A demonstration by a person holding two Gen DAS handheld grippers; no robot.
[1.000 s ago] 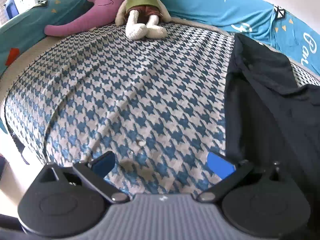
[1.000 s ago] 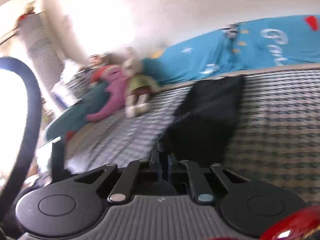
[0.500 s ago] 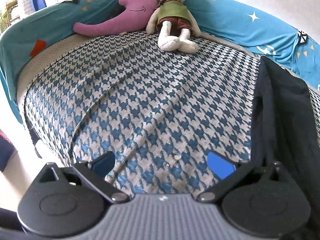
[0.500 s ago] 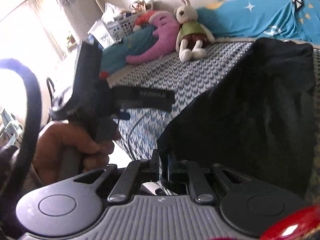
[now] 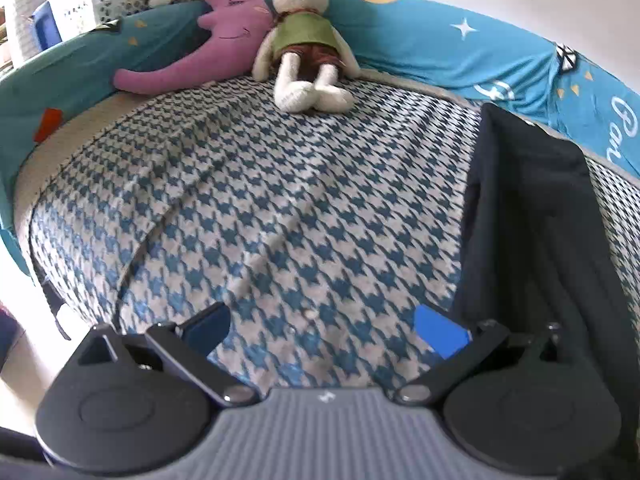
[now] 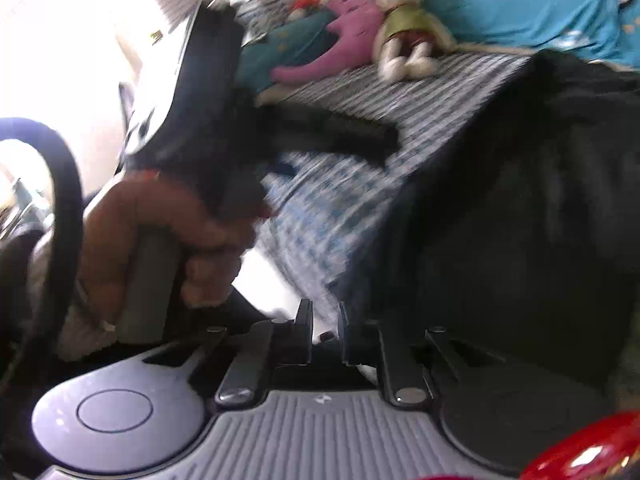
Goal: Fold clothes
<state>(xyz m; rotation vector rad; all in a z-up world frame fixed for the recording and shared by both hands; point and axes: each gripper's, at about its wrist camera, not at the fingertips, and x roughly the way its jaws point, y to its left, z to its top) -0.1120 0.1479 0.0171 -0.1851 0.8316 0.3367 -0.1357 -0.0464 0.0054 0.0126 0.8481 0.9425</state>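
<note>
Left gripper (image 5: pixel 322 330) jaws spread wide, empty; dark garment (image 5: pixel 536 216) lies just right, running lengthwise away. Right gripper (image 6: pixel 325 330) nearly closed, apparently empty.

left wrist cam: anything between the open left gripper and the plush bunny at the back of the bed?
Nothing: only the houndstooth bedspread runs from the left gripper to the plush bunny. The dark garment lies off to the right.

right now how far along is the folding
Early. Done: the dark garment lies lengthwise on the bed, seemingly doubled over, though unclear. In hand: nothing visibly. The right gripper sits at its near edge, jaws slightly apart; the left gripper is open over bare cover. Left: the remaining folds.
</note>
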